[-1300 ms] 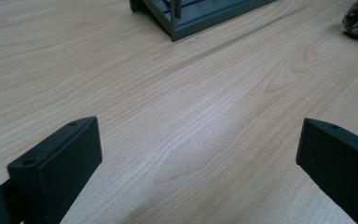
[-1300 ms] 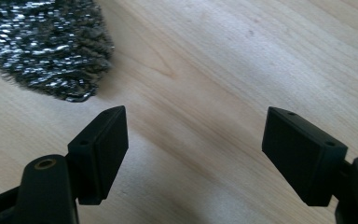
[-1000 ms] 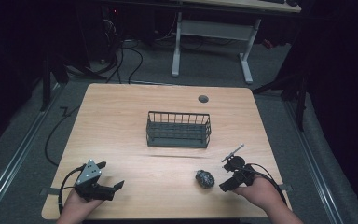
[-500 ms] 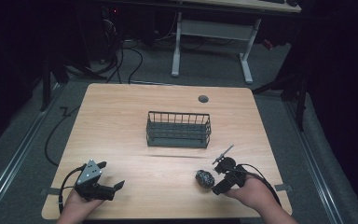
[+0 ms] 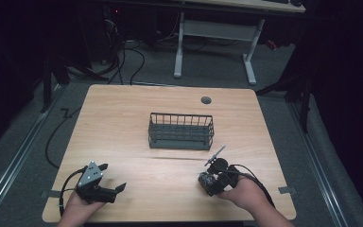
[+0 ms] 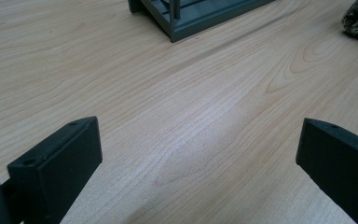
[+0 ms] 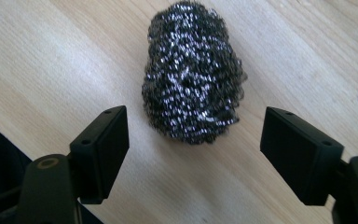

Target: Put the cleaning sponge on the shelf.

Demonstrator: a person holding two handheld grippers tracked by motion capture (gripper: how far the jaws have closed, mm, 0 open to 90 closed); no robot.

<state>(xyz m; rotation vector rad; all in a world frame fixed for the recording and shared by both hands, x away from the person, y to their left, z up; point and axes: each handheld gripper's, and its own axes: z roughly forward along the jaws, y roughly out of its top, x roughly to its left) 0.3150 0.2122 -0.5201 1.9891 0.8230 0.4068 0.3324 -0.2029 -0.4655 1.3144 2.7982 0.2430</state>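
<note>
Resting on the wooden table (image 5: 123,123), your steel scourer (image 7: 193,74) lies between the wide jaws of your right gripper (image 7: 193,140), which were just closing a little. Your left gripper (image 6: 196,154) at 8 o'clock is wide too. The wire basket (image 5: 181,131) stands at the centre, grey carpet (image 5: 23,156) around.

The high view looked down over the table (image 5: 123,113); both gripper views skimmed it closely, sharing the scourer (image 7: 193,77).

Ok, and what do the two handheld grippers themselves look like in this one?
Both are black. The left gripper carries a grey three-cornered plate on top and a black cable looping off it. The right gripper has a thin rod sticking up and a black cable trailing back. Each has two flat, blocky black jaws with small screw holes. Forearms look bare.
</note>
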